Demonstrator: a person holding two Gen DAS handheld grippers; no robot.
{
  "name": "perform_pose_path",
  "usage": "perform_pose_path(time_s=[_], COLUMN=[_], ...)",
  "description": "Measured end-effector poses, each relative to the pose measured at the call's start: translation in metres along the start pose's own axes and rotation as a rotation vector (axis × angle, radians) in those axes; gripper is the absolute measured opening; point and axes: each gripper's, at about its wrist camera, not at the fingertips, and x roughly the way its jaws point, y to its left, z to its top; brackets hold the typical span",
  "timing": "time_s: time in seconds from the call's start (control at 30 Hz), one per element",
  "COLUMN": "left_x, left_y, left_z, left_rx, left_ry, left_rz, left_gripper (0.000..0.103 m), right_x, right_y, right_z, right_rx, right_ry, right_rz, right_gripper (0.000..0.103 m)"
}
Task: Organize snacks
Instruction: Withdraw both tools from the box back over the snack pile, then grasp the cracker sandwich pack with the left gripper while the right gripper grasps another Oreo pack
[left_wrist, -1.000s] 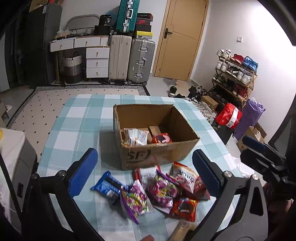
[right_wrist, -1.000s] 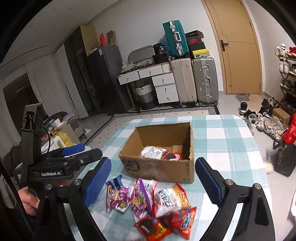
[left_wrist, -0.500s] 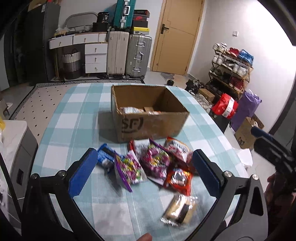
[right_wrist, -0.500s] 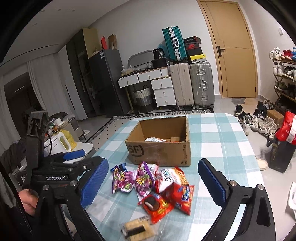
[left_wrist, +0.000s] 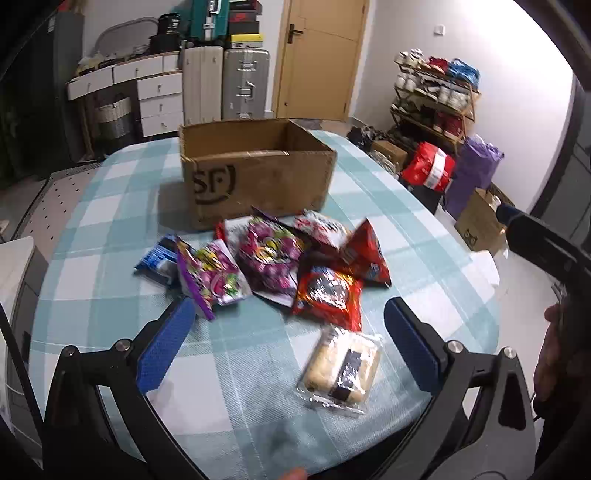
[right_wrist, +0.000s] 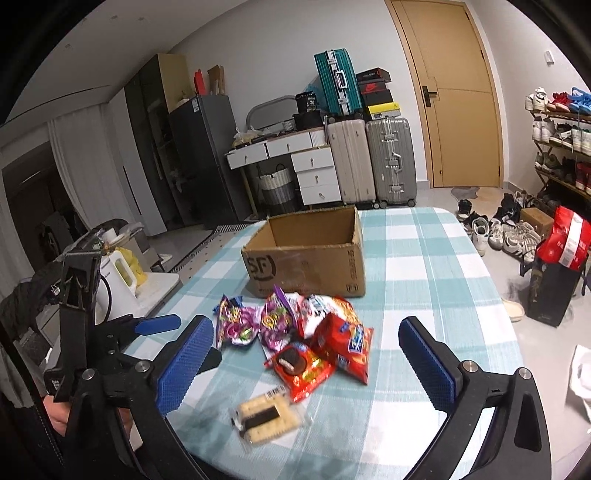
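Both tongs, left tongs (left_wrist: 284, 339) and right tongs (right_wrist: 306, 363), gape wide and empty over the counter's (left_wrist: 424, 236) near edge. The sandwich-biscuit packet (left_wrist: 341, 371) lies nearest that edge, before the snack pile (left_wrist: 280, 258) and cardboard box (left_wrist: 255, 173); a clumsy nudge could slide it off.

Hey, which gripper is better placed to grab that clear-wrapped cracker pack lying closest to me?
Probably the left gripper: the cracker pack lies between its open jaws, nearer the right finger. In the right wrist view the right gripper is open too, but the pack lies toward its left finger.
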Motion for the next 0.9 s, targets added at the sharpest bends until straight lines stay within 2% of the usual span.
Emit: perform_pose_path(time_s=[0.23,0.53,0.9], left_x=[0.021,0.044,0.088], left_y=[-0.014,-0.024,-0.030], left_z=[-0.018,-0.034,-0.050], left_rx=[0.039,0.067,0.098], left_ry=[0.048,0.104,0.199], left_rz=[-0.044,-0.076,-0.061], left_gripper=[0.102,0.102,0.102], right_x=[0.002,-0.005,0.004], right_y=[-0.004,0.003,-0.004], right_z=[-0.014,-0.028,-0.043], right_rx=[0.013,-0.031,-0.002], right_ry=[0.025,0.003,0.045], right_rz=[-0.010,-0.002,-0.008], right_gripper=[0.102,0.102,0.102])
